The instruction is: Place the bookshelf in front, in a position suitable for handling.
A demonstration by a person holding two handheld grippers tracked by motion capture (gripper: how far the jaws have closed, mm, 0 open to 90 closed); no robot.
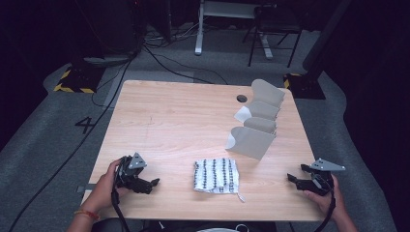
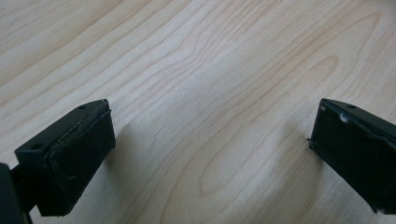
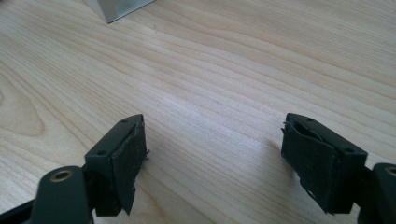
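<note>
While both jaw pairs stand wide apart over bare wood, the left gripper (image 1: pixel 153 183) and right gripper (image 1: pixel 293 178) flank the folded white black-dotted cloth (image 1: pixel 217 176) between them; reaching inward for its edges seems next.

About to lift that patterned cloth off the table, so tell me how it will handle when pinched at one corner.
The patterned cloth lies folded flat with a rumpled edge, so it is probably floppy and will likely unfold and hang. It looks thin, so probably light. Pushed across the smooth wooden table, it would more likely bunch up than slide whole.
</note>
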